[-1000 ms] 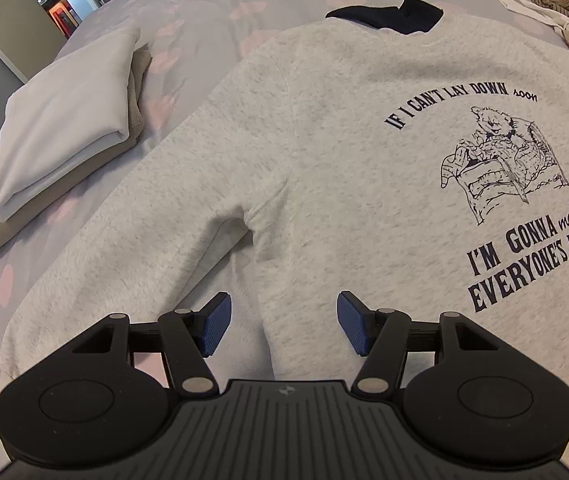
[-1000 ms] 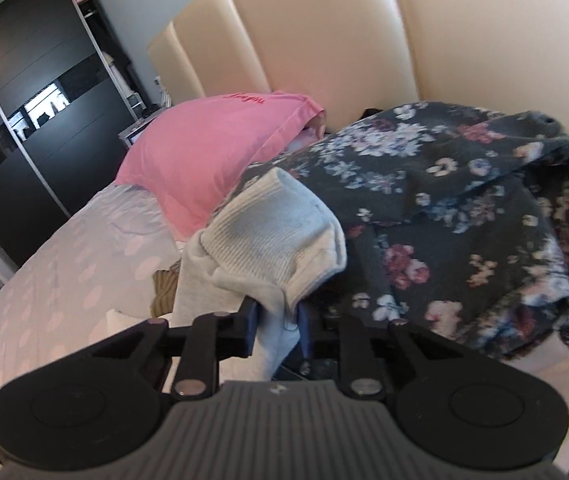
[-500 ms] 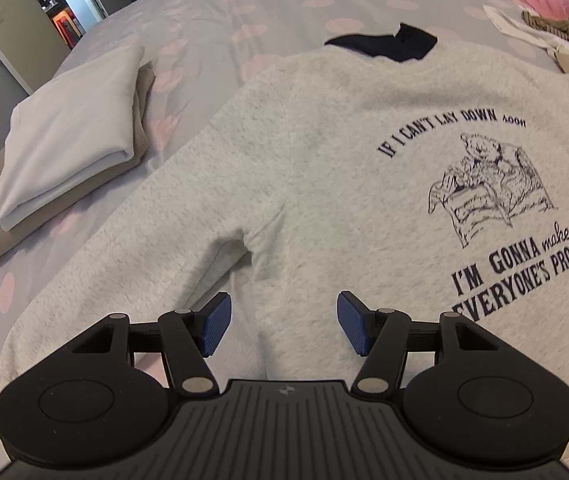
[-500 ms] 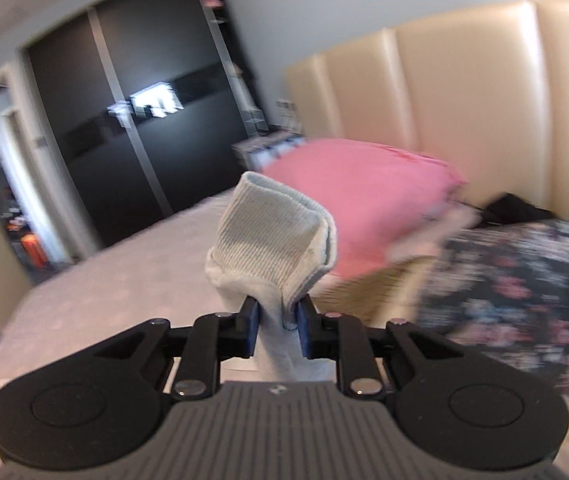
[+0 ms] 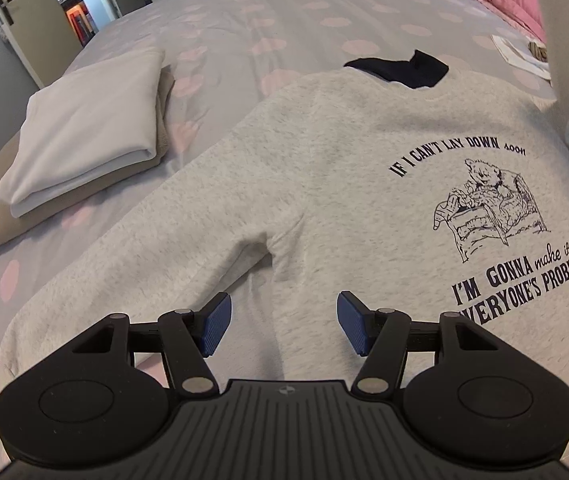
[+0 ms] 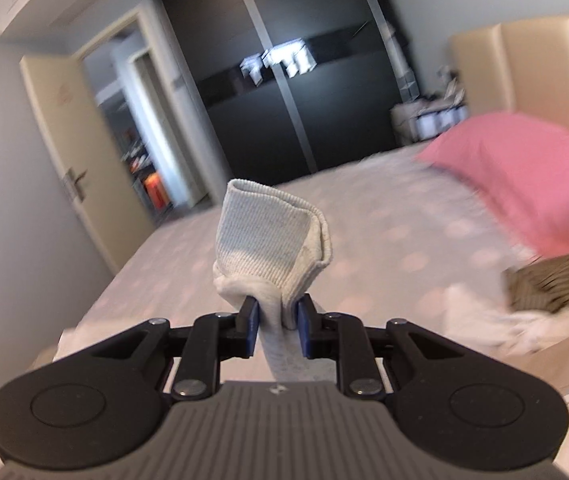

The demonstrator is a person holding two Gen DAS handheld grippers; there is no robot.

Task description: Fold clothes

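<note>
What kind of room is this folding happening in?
Most likely a bedroom. A sweatshirt is spread on a bed with a pink pillow by a padded headboard, and a tall dark wardrobe stands opposite.

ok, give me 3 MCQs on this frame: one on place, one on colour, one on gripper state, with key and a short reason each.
1. Where does the folded white cloth lie relative to the grey sweatshirt?
A. on top of it
B. beside its sleeve, on the bed
C. under its hem

2. What colour is the pillow?
A. pink
B. green
C. navy

3. What state is the right gripper in?
A. open and empty
B. shut on a hanger
C. shut on the ribbed cuff

Key: B, the cloth lies on the spotted cover clear of the sleeve; A, it is pink against the headboard; C, the blue pads pinch grey fabric below the cuff.
</note>
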